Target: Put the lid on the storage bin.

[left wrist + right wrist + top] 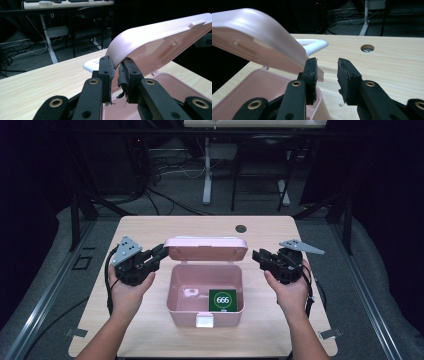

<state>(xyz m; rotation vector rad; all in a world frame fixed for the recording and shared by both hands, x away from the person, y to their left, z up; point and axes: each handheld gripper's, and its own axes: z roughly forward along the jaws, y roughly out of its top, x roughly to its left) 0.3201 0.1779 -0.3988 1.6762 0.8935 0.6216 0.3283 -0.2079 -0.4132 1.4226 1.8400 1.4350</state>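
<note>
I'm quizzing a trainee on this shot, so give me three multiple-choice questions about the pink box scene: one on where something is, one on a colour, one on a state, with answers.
1. Where does the green card lie?
A. Inside the pink box, at its front right
B. On the table behind the box
C. On top of the lid

2. What colour is the handle on the lid?
A. Black
B. White
C. Green

3. How does the left gripper stand?
A. Wide open, away from the box
B. Shut on the card
C. Shut on the lid's edge

Answers: 1 A, the high view shows the card on the box floor. 2 B, the right gripper view shows a white loop behind the lid. 3 C, the left gripper view shows the jaws pinching the raised lid's rim.
</note>
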